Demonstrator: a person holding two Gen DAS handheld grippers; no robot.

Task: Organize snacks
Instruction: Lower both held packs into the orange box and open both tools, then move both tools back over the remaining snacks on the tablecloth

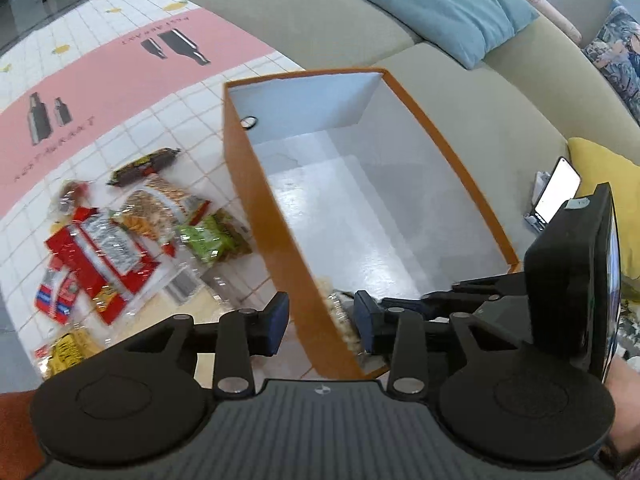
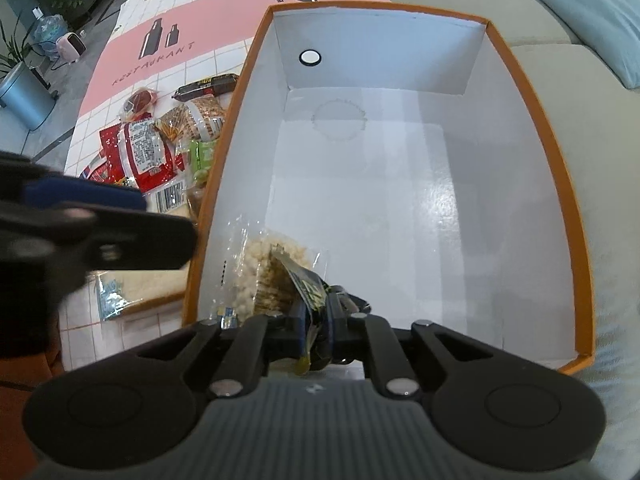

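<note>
Right claw (image 2: 316,334) was pinching the snack bag (image 2: 272,276) low inside the box (image 2: 560,168), left claw (image 1: 322,322) open and empty straddling the wall beside it; risk: left finger catching the wall and shifting the box as it withdraws.

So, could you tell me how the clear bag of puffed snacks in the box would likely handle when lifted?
The snack bag would probably feel light, being mostly puffed pieces. Its thin, creased film suggests floppiness, so it may sag from the right gripper. The glossy wrapper could be slippery.
</note>
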